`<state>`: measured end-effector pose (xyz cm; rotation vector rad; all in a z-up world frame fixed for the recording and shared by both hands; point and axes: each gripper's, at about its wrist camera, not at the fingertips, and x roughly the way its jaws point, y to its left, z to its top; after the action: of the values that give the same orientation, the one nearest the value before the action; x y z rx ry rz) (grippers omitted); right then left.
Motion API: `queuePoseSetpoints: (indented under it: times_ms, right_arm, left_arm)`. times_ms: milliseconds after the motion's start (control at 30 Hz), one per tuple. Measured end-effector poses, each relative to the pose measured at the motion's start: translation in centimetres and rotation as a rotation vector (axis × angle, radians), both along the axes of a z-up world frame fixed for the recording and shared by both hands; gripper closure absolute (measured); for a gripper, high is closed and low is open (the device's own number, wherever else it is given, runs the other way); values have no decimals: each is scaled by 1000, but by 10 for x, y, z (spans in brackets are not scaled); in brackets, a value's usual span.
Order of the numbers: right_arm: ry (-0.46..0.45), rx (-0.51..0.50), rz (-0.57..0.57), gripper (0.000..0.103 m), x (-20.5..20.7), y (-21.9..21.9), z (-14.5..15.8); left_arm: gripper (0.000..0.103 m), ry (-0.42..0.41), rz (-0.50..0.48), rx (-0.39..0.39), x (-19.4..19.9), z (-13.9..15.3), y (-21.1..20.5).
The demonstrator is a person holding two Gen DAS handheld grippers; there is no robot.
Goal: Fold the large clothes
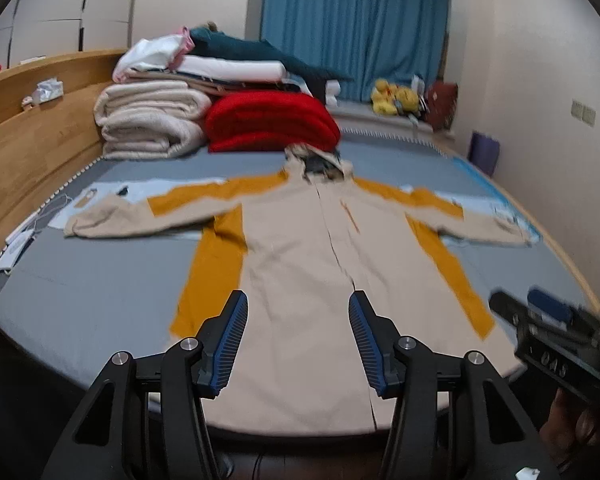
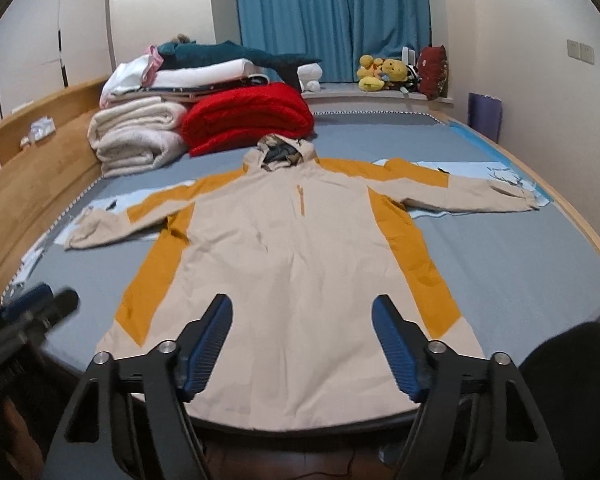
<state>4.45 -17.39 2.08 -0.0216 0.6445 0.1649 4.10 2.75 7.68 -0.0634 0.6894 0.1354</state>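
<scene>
A: The jacket is smooth, matt cloth, beige with mustard panels; the grey bed cover under it looks like flat woven cloth.

B: And the far stack?

A: A fluffy cream blanket, a plush red blanket. The headboard on the left is satin wood.

B: The right gripper?

A: Matt black plastic, ribbed blue pads, shiny metal pins.

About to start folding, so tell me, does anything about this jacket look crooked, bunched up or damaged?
Nothing stands out. The beige-and-mustard hooded jacket lies flat on the bed, front up, both sleeves spread wide.
</scene>
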Motion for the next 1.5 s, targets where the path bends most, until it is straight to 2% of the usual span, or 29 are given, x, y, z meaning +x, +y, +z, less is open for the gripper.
queuePoseSetpoints:
  times_ms: [133, 267, 367, 533, 733, 833, 900, 1000, 1067, 1200, 1233, 1300, 1367, 1500]
  right_arm:
    - [-17, 25, 6, 34, 23, -4, 9]
    - [-25, 48, 37, 34, 67, -6, 17]
    - [-45, 34, 37, 34, 102, -6, 25]
    - [-76, -30, 51, 34, 179, 7, 48]
    - [-107, -61, 92, 34, 274, 29, 68]
    - [-127, -52, 127, 34, 304, 36, 62]
    - [-118, -55, 125, 34, 316, 38, 47]
    - [13, -6, 133, 34, 347, 40, 25]
    - [17, -5, 139, 34, 356, 42, 19]
    - [33, -41, 156, 62, 370, 46, 3]
    - [48, -42, 155, 69, 374, 46, -3]
    - [96, -60, 138, 70, 385, 46, -19]
    - [139, -93, 118, 70, 391, 48, -34]
    - [201, -120, 91, 69, 401, 46, -59]
  left_arm:
    - [53, -63, 45, 13, 31, 4, 29]
    - [54, -52, 69, -21, 70, -5, 66]
    - [55, -62, 66, -5, 102, -8, 95]
    - [59, -33, 139, 71, 160, -26, 155]
    - [69, 36, 215, 58, 208, -60, 240]
    - [77, 72, 276, 72, 216, -84, 278]
    - [82, 125, 342, 30, 220, -103, 314]
    - [82, 155, 420, -13, 223, -120, 358]
    - [82, 165, 471, -50, 225, -132, 381]
    - [82, 143, 608, -184, 227, -152, 437]
    - [80, 138, 638, -216, 228, -157, 447]
    - [73, 133, 709, -297, 228, -171, 471]
    - [61, 135, 753, -357, 230, -185, 491]
    - [60, 146, 820, -445, 229, -209, 527]
